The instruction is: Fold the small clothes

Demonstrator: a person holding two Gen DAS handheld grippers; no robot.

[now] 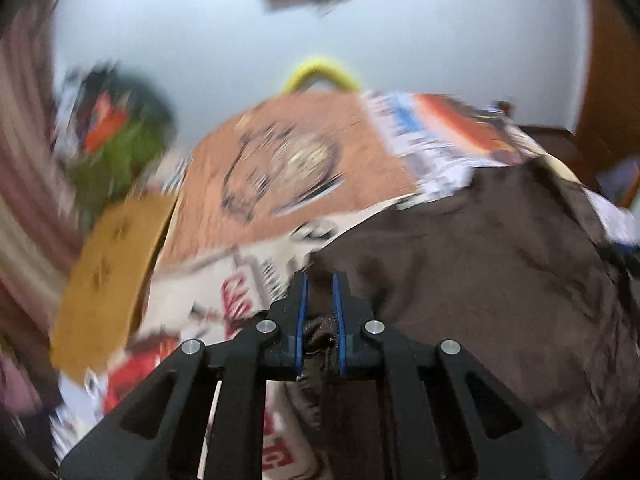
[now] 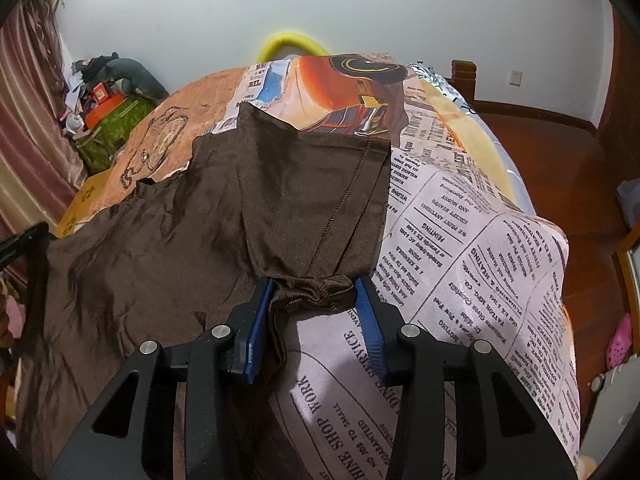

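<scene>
Item: brown garment point(image 2: 248, 208), one piece, thin and glossy, with a stitched seam and hem showing on the far right portion. It is spread over a bed point(image 2: 460, 240) covered in a newspaper-print sheet, lying from the middle toward the near left; its far part is already doubled over the rest.

Right gripper point(image 2: 314, 292): jaws set at a moderate width, a bunched hem of the garment gathered and pressed between the blue pads point(image 2: 256, 320) at the garment's near right edge.

Left gripper point(image 1: 319, 300): jaws drawn narrow, a small wad of the same brown cloth pinched between them. This view is heavily blurred, so finer detail cannot be told. The left gripper is also glimpsed at the far left edge of the right wrist view.

Handling, as judged: the cloth is taken to be light, limp and somewhat slippery. No shape will be kept once it is lifted, and sagging between the two holds is to be expected. Breakage is not a concern; slipping out of a shallow pinch is. Hold is best taken at hems and seams, where the layers are thicker, with all layers caught together and the two holds kept apart so the edge stays taut.

Surroundings: a yellow curved bar point(image 2: 288, 42) beyond the far end of the bed, a curtain point(image 2: 28, 100) at the left, clutter point(image 2: 108, 96) in the far left corner.
</scene>
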